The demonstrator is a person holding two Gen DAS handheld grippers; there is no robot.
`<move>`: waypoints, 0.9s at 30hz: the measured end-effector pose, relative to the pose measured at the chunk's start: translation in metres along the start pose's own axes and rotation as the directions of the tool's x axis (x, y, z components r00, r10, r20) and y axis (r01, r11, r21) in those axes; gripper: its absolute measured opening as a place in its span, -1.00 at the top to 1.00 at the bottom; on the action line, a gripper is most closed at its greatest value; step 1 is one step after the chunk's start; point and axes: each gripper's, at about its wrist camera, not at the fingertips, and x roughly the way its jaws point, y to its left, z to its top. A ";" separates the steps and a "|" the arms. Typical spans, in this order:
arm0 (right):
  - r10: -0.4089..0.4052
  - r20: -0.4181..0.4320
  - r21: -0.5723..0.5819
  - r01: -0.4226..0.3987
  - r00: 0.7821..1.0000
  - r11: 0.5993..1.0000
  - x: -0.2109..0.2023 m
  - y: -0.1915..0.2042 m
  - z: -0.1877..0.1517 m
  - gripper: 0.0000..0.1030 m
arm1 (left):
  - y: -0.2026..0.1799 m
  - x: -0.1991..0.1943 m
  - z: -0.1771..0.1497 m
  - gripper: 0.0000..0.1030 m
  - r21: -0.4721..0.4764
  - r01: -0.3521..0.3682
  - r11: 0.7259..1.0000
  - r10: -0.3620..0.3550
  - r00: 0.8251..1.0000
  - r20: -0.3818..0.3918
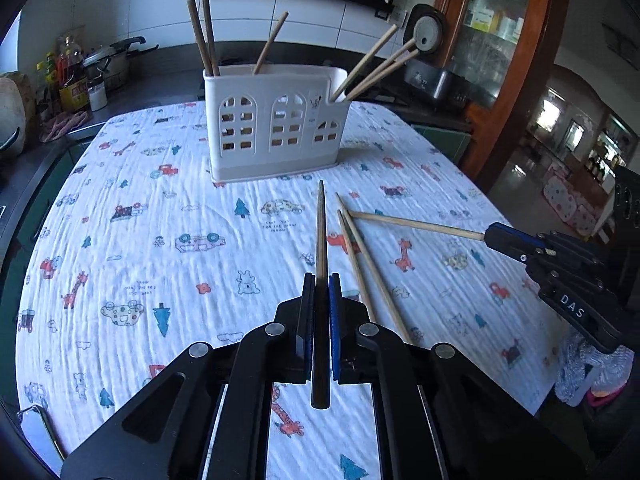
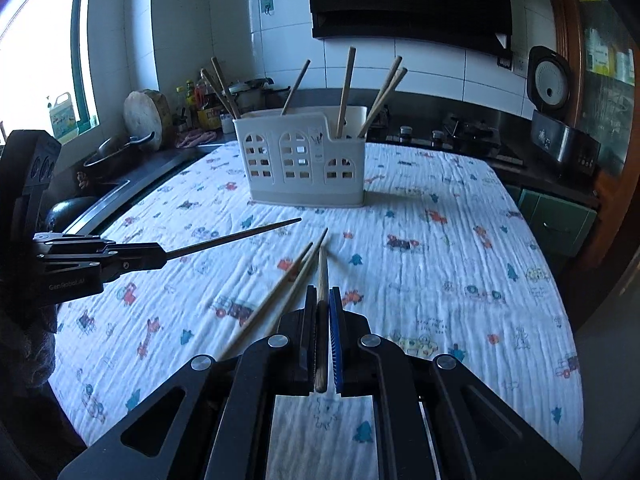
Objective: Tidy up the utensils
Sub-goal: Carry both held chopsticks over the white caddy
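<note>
Both grippers, left (image 1: 320, 280) and right (image 2: 322, 292), clamp a chopstick each pointing 12 o'clock at the holder (image 1: 276, 120), roughly equally near.

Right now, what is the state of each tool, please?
Left tool: closed on a dark chopstick.
Right tool: closed on a light chopstick.

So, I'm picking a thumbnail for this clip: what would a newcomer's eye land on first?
Probably the white utensil holder with arched cut-out windows, standing mid-table on the cartoon-print tablecloth with chopsticks fanning out of its top. Next, each hand-held gripper is shut on one chopstick: the left hand-held gripper on a dark chopstick, the right hand-held gripper on a pale chopstick. Two loose chopsticks lie between them.
</note>
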 end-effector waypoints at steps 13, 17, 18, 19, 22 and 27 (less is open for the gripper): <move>0.048 0.123 -0.001 -0.048 0.991 0.999 0.012 0.009 0.061 0.88 | 0.013 -0.022 0.024 0.90 -0.009 -0.025 1.000 0.026 0.997 0.069; 0.049 0.118 -0.010 -0.048 0.992 0.999 0.014 0.007 0.069 0.88 | 0.015 -0.020 0.029 0.89 0.002 -0.038 0.999 0.037 0.998 0.043; 0.048 0.117 -0.011 -0.047 0.992 0.999 0.015 0.006 0.069 0.88 | 0.016 -0.019 0.028 0.89 0.001 -0.035 0.999 0.035 0.999 0.032; 0.047 0.116 -0.013 -0.046 0.992 0.999 0.015 0.006 0.070 0.88 | 0.017 -0.017 0.027 0.89 0.003 -0.035 0.999 0.035 0.999 0.023; 0.048 0.109 -0.018 -0.046 0.993 0.999 0.016 0.004 0.072 0.88 | 0.019 -0.012 0.022 0.89 0.023 -0.058 0.998 0.058 0.998 -0.012; 0.049 0.107 -0.030 -0.046 0.993 0.998 0.014 0.002 0.080 0.88 | 0.025 -0.004 0.018 0.89 0.061 -0.084 0.995 0.089 0.992 -0.087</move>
